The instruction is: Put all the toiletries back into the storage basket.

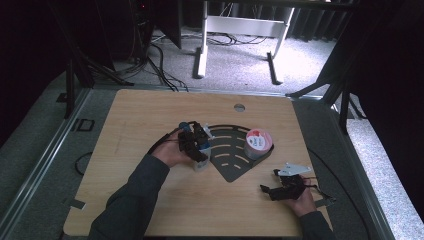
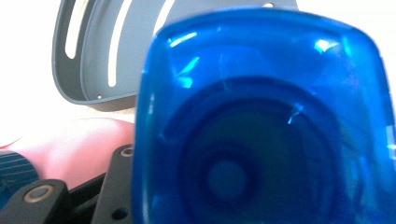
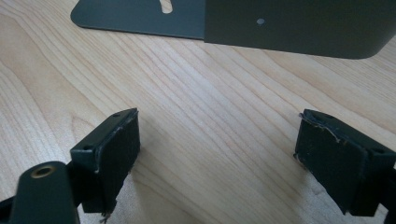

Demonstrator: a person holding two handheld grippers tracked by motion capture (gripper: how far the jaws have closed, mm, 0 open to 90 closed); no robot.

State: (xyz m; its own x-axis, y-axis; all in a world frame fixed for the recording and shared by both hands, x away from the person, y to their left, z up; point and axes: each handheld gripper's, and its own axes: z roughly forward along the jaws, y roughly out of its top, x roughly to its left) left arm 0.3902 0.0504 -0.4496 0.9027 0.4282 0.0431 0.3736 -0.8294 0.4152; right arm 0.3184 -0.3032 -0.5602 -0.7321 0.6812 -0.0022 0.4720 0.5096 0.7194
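Note:
My left gripper (image 1: 201, 150) reaches down over a small white container with a blue top (image 1: 203, 164) at the left edge of the dark slotted rack (image 1: 235, 150). In the left gripper view the translucent blue top (image 2: 261, 116) sits between the jaws, very close to the camera. The left jaw lies against its side and the right jaw is hidden behind it. My right gripper (image 1: 269, 182) rests on the table at the lower right. In the right gripper view it is open (image 3: 217, 149) over bare wood, just short of the rack (image 3: 289, 28).
A roll of tape with a red and white face (image 1: 258, 142) stands on the right side of the rack. The wooden table (image 1: 150, 115) has a round hole (image 1: 239, 107) near its far edge. Cables and a desk frame lie on the floor beyond.

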